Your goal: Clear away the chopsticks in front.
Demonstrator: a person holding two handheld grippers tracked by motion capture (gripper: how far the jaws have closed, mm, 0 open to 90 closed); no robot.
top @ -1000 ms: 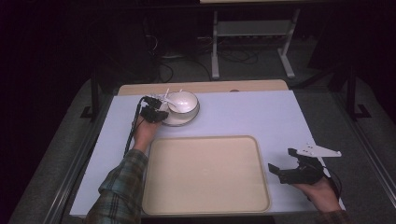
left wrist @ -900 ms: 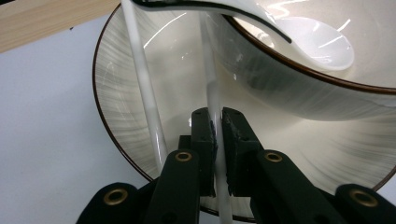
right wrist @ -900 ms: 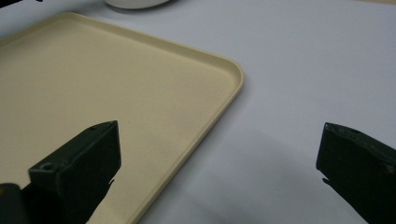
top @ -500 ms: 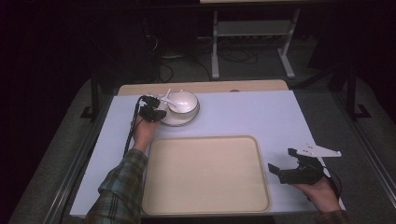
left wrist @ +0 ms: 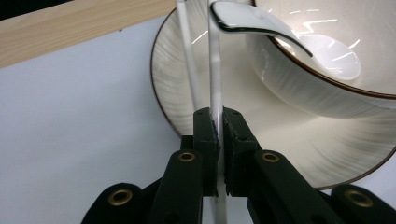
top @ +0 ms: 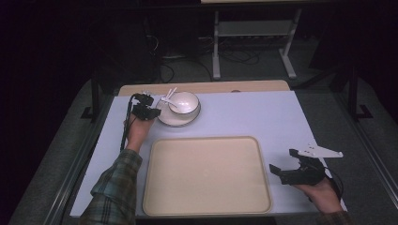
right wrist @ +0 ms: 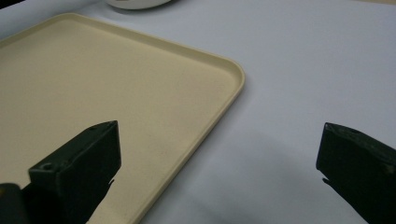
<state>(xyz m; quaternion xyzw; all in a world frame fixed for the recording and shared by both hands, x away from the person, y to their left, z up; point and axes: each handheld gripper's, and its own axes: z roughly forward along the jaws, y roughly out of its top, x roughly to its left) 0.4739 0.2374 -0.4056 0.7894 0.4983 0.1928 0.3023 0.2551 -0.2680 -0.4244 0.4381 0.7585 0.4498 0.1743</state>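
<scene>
A white bowl point(top: 185, 102) sits on a ribbed plate point(top: 178, 120) at the back left of the table, with a white spoon point(left wrist: 261, 28) resting in the bowl point(left wrist: 327, 88). My left gripper point(top: 145, 111) is at the plate's left edge. Its jaws point(left wrist: 218, 116) are shut on one white chopstick point(left wrist: 215, 70), which reaches over the plate point(left wrist: 187, 93). A second chopstick point(left wrist: 189, 56) lies just beside it, outside the jaws. My right gripper point(top: 283, 161) stands open near the table's front right, with nothing between its fingers point(right wrist: 219, 128).
A large cream tray point(top: 206, 176) lies at the front centre, and its rim point(right wrist: 210, 121) passes under the right gripper's left jaw. A wooden strip point(top: 202, 87) runs along the table's far edge. The light tabletop point(top: 263, 117) stretches to the right of the plate.
My left gripper has risen a little and shifted slightly left, still shut on the chopstick. The right gripper has kept still.
</scene>
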